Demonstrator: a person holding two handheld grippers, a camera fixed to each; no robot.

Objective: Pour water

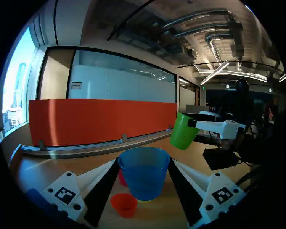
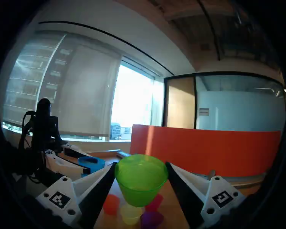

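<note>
In the left gripper view my left gripper [image 1: 143, 173] is shut on a translucent blue cup [image 1: 144, 172], held upright above the wooden table [image 1: 47, 164]. Farther right in that view, the right gripper [image 1: 192, 124] holds a green cup [image 1: 183, 131] in the air, slightly tilted. In the right gripper view my right gripper [image 2: 141, 179] is shut on the green cup [image 2: 141, 178], which is upright. The left gripper [image 2: 76, 156] with the blue cup [image 2: 90, 164] appears at the left of that view.
Small cups stand on the table below: orange [image 1: 124, 204], red [image 1: 122, 178], and in the right gripper view orange [image 2: 111, 203], yellow [image 2: 130, 213], pink [image 2: 155, 202] and purple [image 2: 150, 219]. An orange divider [image 1: 101, 118] runs along the table's far edge. A dark box [image 1: 221, 158] lies at the right.
</note>
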